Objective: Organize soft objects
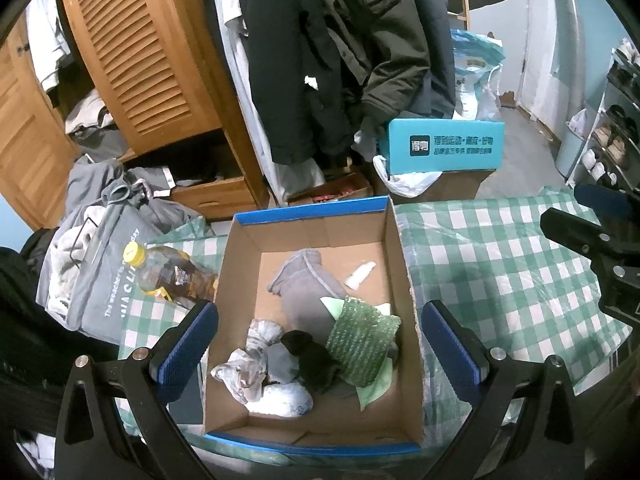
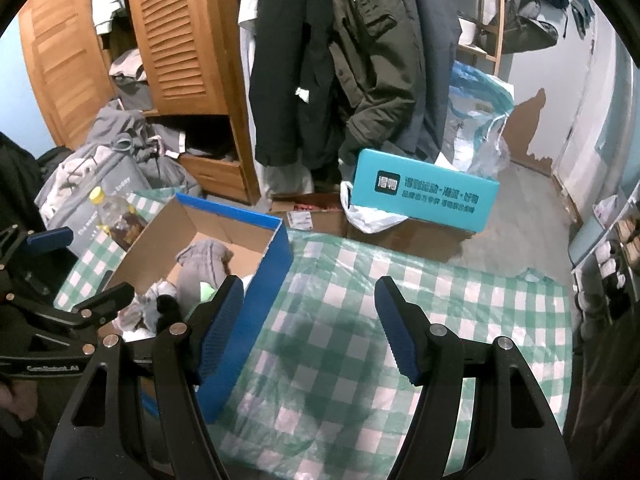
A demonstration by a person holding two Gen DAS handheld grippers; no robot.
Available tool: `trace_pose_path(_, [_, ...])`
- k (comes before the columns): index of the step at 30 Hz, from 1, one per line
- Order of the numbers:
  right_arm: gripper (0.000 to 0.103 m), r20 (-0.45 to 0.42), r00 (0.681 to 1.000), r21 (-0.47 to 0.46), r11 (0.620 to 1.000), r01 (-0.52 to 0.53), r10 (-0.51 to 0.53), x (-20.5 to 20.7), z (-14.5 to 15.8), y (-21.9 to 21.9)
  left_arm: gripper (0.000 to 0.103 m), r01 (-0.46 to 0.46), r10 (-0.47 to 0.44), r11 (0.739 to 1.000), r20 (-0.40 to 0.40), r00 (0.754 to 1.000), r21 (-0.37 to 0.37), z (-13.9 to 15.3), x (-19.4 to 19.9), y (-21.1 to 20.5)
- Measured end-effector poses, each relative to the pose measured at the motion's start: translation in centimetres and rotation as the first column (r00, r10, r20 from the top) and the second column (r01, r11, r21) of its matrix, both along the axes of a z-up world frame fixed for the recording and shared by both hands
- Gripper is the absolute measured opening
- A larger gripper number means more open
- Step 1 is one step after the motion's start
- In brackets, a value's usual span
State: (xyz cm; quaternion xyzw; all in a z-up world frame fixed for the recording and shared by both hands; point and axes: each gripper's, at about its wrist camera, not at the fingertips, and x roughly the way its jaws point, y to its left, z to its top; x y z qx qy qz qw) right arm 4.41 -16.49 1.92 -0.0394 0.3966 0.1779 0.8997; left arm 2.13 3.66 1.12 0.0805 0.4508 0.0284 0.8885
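Bench (image 2: 360, 320): covered by a green-and-white checked cloth; its right half lies bare, and the cardboard box sits toward its left edge.
Cardboard box (image 1: 400, 280): blue-rimmed and open-topped, its long axis running from the near edge of the bench toward the far edge; all the soft things lie inside it.
Grey cloth (image 1: 304, 292): largest piece, stretched along the box's long axis, its narrower end pointing at the far wall of the box.
Green bubble wrap (image 1: 360, 340): right of centre, lying across the grey cloth's near end.
White crumpled bag (image 1: 256, 360): near-left part of the box floor.
Black soft item (image 1: 312, 356): between bag and bubble wrap, touching both; too dark to name.
Left gripper (image 1: 320, 344): jaws spread wide, holding nothing, poised directly above the box, so it looks the nearer one for any pick.
Right gripper (image 2: 308, 328): also wide open and empty, over bare cloth just right of the box's blue side wall; the soft things lie to its left.
Bottle (image 1: 172, 272): lies just outside the box's left wall.
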Motion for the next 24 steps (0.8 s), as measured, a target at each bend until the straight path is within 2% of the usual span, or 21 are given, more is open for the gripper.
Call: trace_pose_path(24, [0.067,-0.008,1.000,-0.014,1.000,-0.007,0.007,0.07,-0.35,0.63,0.102,-0.013,0.013,1.000,-0.010,1.000,-0.013,-0.01,0.08,0.61])
